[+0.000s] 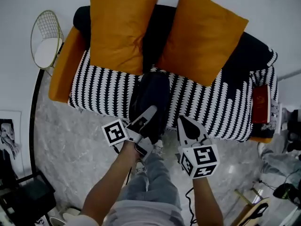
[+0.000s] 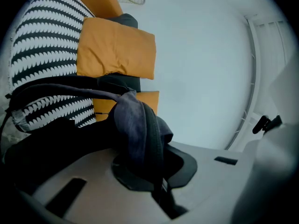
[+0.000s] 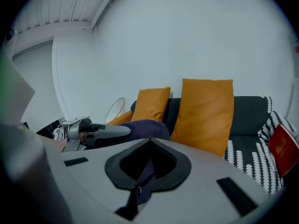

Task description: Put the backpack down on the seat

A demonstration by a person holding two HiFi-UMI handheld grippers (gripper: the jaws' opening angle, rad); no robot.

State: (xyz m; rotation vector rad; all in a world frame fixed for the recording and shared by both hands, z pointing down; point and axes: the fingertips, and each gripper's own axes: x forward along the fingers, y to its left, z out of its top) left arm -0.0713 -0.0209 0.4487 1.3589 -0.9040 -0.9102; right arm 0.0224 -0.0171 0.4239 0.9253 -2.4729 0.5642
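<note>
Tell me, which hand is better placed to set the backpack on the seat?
Left: the left gripper is shut on the backpack over the striped seat; the right gripper is only beside it.

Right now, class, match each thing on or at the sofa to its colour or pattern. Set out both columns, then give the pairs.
Things:
1 backpack
2 book
3 cushions
4 seat

Colours:
A red
B black-and-white stripes
C dark
D orange

Pairs: 1-C, 2-A, 3-D, 4-B
</note>
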